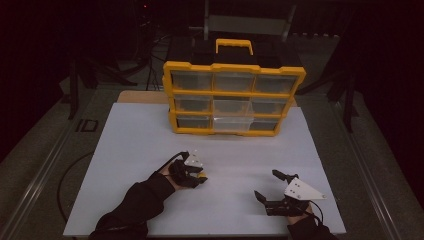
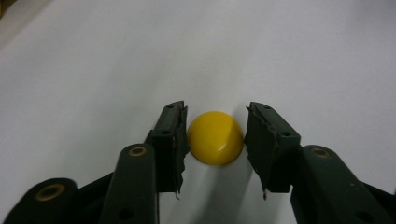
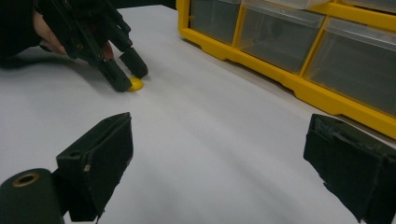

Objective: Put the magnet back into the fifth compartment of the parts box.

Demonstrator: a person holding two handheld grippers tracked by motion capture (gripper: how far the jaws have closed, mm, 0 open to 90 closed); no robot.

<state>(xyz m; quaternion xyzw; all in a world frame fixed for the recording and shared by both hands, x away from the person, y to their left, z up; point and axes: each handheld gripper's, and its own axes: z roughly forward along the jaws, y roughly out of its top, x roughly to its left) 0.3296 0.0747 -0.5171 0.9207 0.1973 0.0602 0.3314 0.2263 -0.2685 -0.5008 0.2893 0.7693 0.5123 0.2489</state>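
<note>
Left tool point(image 2: 216, 135) pinched nearly shut, right tool point(image 3: 219, 163) spread wide apart.

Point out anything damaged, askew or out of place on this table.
The left gripper's pads are torn and frayed along their edges beside the yellow ball. The yellow drawer organizer sits square, drawers shut.

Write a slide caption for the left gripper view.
The left gripper closes its black jaws on a small yellow ball resting on the white table.

Black sleeves; black claws, brass-ringed pivot holes; grey three-cornered plate on right claw point(image 1: 270, 189); trailing black cable.
</note>
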